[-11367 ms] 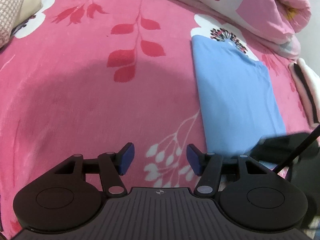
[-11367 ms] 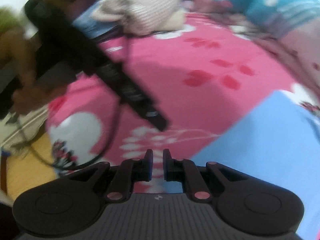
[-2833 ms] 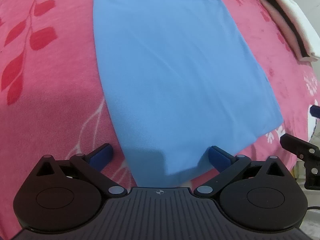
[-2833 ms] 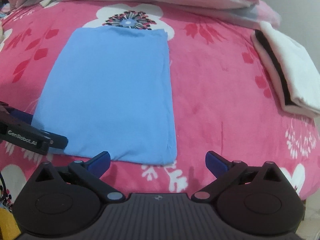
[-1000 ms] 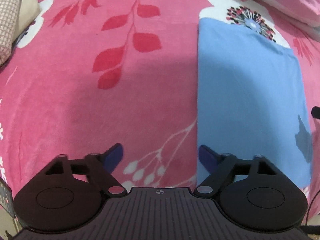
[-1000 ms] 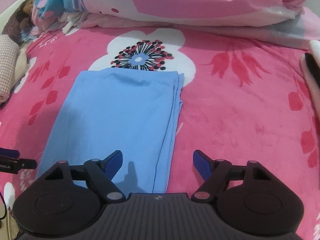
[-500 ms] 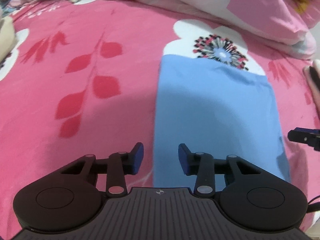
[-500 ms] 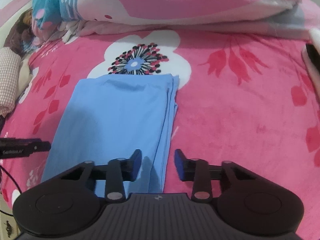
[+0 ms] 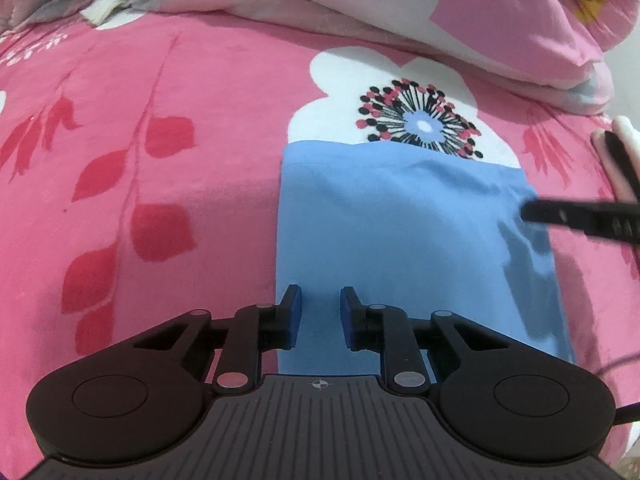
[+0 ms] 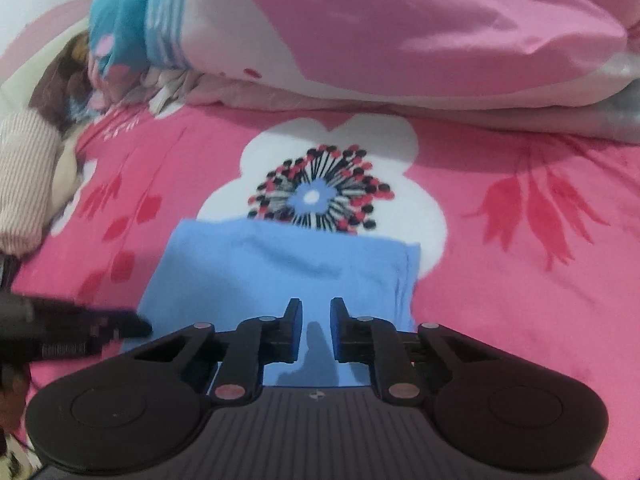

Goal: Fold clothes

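Left gripper (image 9: 319,306) is held narrowly parted, nothing pinched, over the near-left edge of the folded blue garment (image 9: 400,232). Right gripper (image 10: 316,318) likewise, near its layered right edge. Bare pink bedsheet (image 9: 140,160) lies left; piled quilt (image 10: 400,40) beyond.

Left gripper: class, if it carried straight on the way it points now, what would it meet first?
Most likely the blue folded garment, which lies directly ahead of the left gripper, near its left edge. Beyond that comes the pink floral bedspread. Depth is uncertain.

Both wrist views low over blue garment (image 9: 400,240)
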Motion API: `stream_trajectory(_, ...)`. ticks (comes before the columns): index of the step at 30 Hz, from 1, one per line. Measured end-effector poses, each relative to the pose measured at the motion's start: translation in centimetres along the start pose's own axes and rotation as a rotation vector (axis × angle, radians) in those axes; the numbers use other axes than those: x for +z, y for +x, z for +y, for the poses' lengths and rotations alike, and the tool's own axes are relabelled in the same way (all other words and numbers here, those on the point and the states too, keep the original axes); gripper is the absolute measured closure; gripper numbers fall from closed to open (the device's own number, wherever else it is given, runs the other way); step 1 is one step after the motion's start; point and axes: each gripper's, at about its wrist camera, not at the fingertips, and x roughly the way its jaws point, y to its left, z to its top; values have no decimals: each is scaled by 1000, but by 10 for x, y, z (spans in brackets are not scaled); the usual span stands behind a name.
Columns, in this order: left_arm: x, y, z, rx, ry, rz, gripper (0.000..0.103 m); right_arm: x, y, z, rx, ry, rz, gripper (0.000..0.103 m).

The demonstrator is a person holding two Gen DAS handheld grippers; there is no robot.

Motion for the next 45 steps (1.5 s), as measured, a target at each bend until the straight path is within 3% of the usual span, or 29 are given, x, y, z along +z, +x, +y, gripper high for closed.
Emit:
stream_trajectory(5, 5, 0, 2, -9, 26, -12, 83, 15, 28, 4, 82, 8, 12, 91)
stream_trajectory(9, 13, 1, 6, -18, 37, -26, 83, 26, 54, -7, 41, 73, 29, 92)
stream_trajectory(12, 21, 3, 12, -34, 26, -28, 83, 37, 59, -28, -2, 200, -10, 94)
stream_trajectory(16, 30, 5, 21, -84, -17, -4, 81, 38, 35, -60, -4, 357, -57, 91)
stream_trajectory(18, 33, 7, 26, -114, -42, 27, 79, 26, 20, -80, 44, 443, -34, 88)
stream_trajectory(20, 33, 9, 28, -129, -60, 62, 69, 9, 6, -98, 80, 518, 4, 68)
stream_trajectory(22, 33, 12, 28, -135, -59, 89, 68, -11, -4, -113, 96, 575, 47, 60)
stream_trajectory(27, 28, 20, 26, -127, -57, 126, 62, -46, 5, -132, 188, 705, 145, 58)
stream_trajectory(36, 31, 27, 19, -87, -38, 159, 59, -14, 47, -130, 315, 671, 124, 54)
stream_trajectory(45, 33, 29, 14, -52, -47, 180, 58, -36, 46, -136, 417, 778, 157, 50)
